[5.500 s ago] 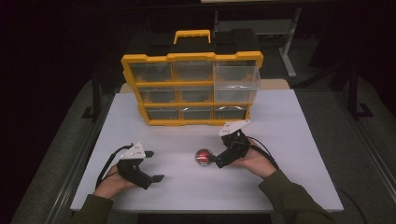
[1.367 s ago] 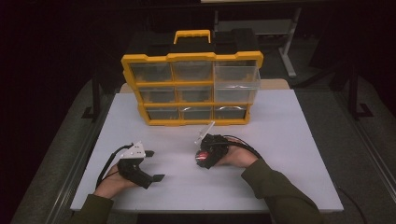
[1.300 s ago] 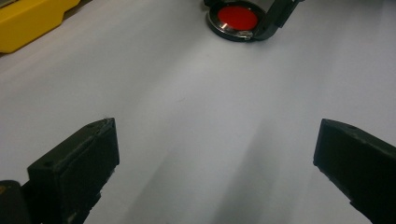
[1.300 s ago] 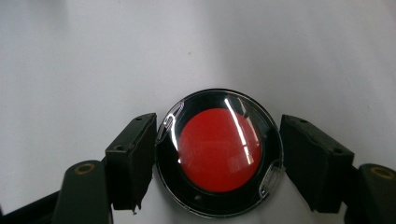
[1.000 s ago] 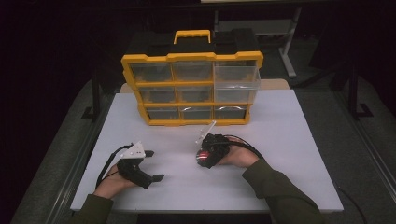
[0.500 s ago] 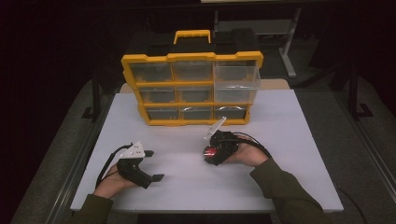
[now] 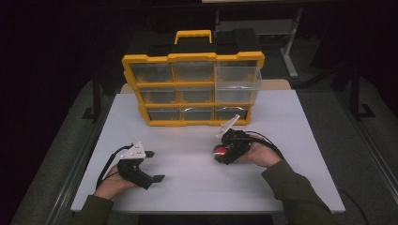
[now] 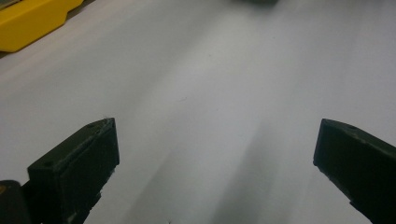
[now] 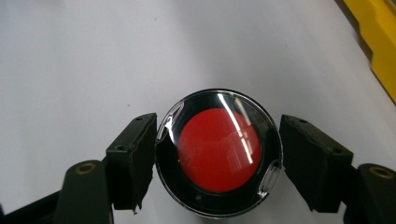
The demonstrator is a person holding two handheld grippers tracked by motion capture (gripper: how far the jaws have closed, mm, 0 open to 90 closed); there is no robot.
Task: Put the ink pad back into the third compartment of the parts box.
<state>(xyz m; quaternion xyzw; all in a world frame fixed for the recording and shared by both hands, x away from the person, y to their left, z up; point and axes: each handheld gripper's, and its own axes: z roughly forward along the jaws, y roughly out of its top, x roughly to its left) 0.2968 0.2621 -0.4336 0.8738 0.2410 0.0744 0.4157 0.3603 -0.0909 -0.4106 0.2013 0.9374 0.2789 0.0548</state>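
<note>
My right gripper (image 7: 221, 153) is shut on a small round black case with a clear lid and a red disc inside (image 9: 218, 152), held just above the white table (image 7: 197, 140), in front of the organizer's right end. In the high view the round case (image 7: 219, 151) shows red at the gripper's tip. My left gripper (image 7: 152, 165) rests on the table at the front left, jaws wide open with nothing between them; its fingers (image 8: 79, 163) frame bare table. The yellow drawer organizer (image 7: 192, 89) stands at the back, its top right clear drawer (image 7: 237, 79) pulled out.
The organizer's yellow base edge (image 9: 378, 42) lies close at the right of the right gripper view and at the top left of the left gripper view as a yellow edge (image 8: 32, 21). Bare tabletop stretches between the two hands. Table edges drop to a dark floor.
My right gripper, shut on the round case, has moved to the right and slightly up off the table. The left gripper has stayed put.
</note>
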